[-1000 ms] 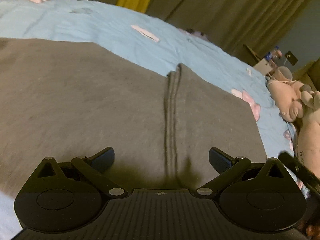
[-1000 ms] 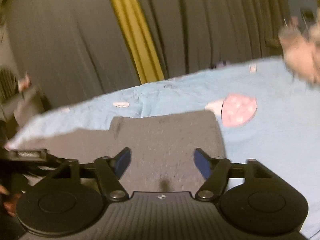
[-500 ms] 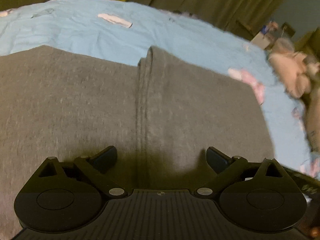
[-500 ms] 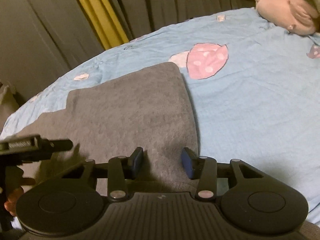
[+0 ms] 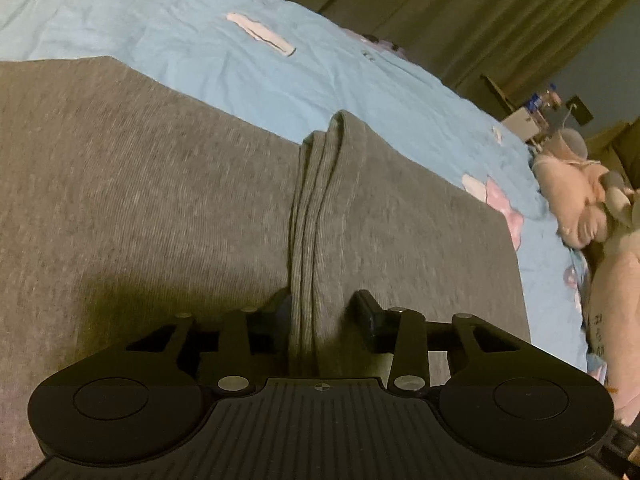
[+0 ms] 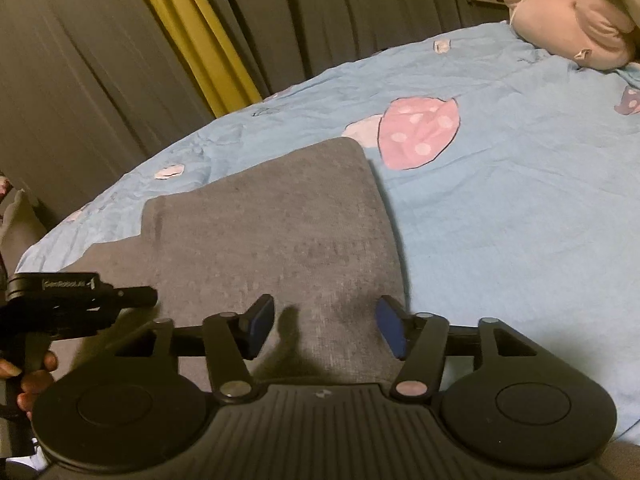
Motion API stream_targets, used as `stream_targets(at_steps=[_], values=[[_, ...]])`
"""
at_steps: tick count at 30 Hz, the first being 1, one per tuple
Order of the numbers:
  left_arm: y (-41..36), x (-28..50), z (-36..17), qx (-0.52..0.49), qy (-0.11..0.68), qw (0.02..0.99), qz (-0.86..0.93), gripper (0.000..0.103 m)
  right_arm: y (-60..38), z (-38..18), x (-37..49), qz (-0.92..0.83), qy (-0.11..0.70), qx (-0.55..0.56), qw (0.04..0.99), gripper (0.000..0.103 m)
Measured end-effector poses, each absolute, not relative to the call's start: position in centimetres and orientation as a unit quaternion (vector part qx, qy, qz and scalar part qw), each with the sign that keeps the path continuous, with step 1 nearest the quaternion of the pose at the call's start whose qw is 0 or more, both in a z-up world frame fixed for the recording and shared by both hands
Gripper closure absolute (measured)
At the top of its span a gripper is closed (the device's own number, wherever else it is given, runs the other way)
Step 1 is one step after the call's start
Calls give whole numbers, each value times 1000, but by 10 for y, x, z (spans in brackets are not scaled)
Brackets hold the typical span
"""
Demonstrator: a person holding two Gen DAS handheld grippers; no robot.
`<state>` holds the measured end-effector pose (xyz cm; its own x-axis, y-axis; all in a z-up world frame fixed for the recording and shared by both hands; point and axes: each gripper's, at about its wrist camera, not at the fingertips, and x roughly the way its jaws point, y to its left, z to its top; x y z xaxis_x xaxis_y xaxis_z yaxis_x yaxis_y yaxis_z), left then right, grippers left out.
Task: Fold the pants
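Grey ribbed-knit pants lie flat on the light-blue crinkled bedsheet. Left gripper jaws are closing around a raised fabric ridge. Right gripper jaws are opening, spread over flat cloth.

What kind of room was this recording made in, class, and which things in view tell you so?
Most likely a bedroom. Grey knit pants lie on a light blue bedsheet with pink mushroom prints, a pale pink plush toy sits at its far edge, and dark pleated curtains hang behind.
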<state>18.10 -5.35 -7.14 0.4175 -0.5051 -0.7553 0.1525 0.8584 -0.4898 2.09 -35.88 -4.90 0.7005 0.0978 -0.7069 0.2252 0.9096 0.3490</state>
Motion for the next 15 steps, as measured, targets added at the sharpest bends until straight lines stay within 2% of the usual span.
stream_targets(at_steps=[1,5,8,15], values=[[-56,181,-70,-171,501,825,-197,62,-358,-49,22,-35,385,210,898,40],[-59,182,-65,-165,497,830,-192,81,-351,-50,29,-37,410,182,893,23],[-50,181,-63,-189,498,825,-189,84,-341,-51,32,-37,419,149,895,21],[-62,173,-46,-147,481,844,-183,86,-344,-54,35,-46,431,152,888,15]])
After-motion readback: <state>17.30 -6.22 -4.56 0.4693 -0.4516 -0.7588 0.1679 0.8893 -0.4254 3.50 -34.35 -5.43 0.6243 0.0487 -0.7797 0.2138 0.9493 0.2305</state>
